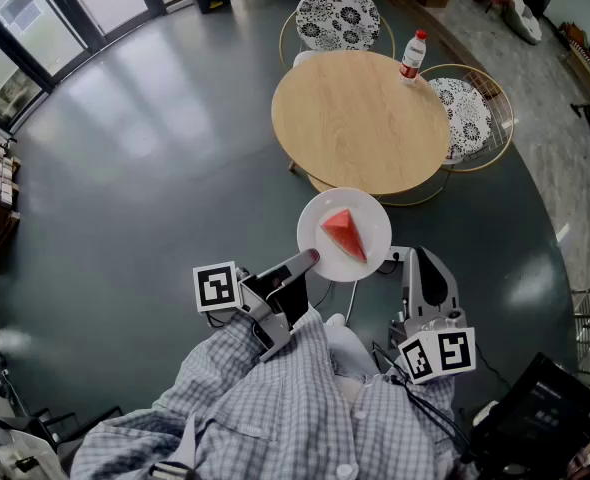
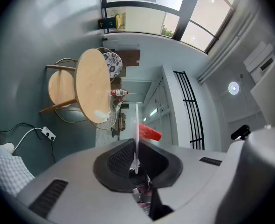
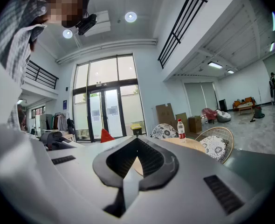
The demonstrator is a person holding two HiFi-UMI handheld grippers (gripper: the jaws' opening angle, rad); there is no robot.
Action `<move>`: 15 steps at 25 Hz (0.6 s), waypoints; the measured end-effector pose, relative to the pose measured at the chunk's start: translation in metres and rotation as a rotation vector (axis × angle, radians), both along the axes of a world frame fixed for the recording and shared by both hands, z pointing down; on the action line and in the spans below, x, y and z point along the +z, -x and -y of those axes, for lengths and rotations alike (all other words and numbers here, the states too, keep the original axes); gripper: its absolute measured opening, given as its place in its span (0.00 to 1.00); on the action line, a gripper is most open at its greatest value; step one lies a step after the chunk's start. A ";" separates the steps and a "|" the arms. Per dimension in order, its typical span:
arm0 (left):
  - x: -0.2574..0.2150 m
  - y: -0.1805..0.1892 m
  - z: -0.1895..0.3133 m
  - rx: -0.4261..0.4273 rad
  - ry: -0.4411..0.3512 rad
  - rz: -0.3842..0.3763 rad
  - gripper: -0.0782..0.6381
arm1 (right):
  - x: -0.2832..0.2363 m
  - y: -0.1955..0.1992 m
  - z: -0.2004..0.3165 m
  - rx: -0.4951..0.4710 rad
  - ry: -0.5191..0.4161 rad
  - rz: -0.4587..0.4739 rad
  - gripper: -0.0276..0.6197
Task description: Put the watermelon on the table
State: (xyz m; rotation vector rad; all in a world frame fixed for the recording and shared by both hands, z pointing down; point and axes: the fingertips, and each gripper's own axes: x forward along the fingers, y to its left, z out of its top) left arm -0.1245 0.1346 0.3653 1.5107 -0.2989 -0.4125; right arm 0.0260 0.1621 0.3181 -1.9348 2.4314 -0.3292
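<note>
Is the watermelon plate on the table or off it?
Off it. The left tongs hold the plate, watermelon on top, over the floor short of the table.

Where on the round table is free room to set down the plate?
The round table is nearly all bare. Only the bottle stands at its far right edge. The middle and the near side are free for the plate in the left gripper.

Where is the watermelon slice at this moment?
Head view, centre: the watermelon slice lies on a white plate gripped at its rim by the left gripper, held in the air at the near edge of the round wooden table.
</note>
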 end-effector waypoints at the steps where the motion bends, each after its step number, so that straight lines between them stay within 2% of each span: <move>1: 0.000 0.000 0.000 -0.001 0.000 0.000 0.14 | 0.000 0.001 0.000 -0.001 0.000 -0.001 0.05; 11: 0.002 0.002 0.000 -0.005 0.000 -0.003 0.14 | 0.003 0.004 -0.001 -0.004 0.015 -0.005 0.05; 15: 0.003 0.002 0.001 -0.006 -0.001 -0.001 0.14 | 0.013 0.006 0.000 0.006 0.089 0.098 0.05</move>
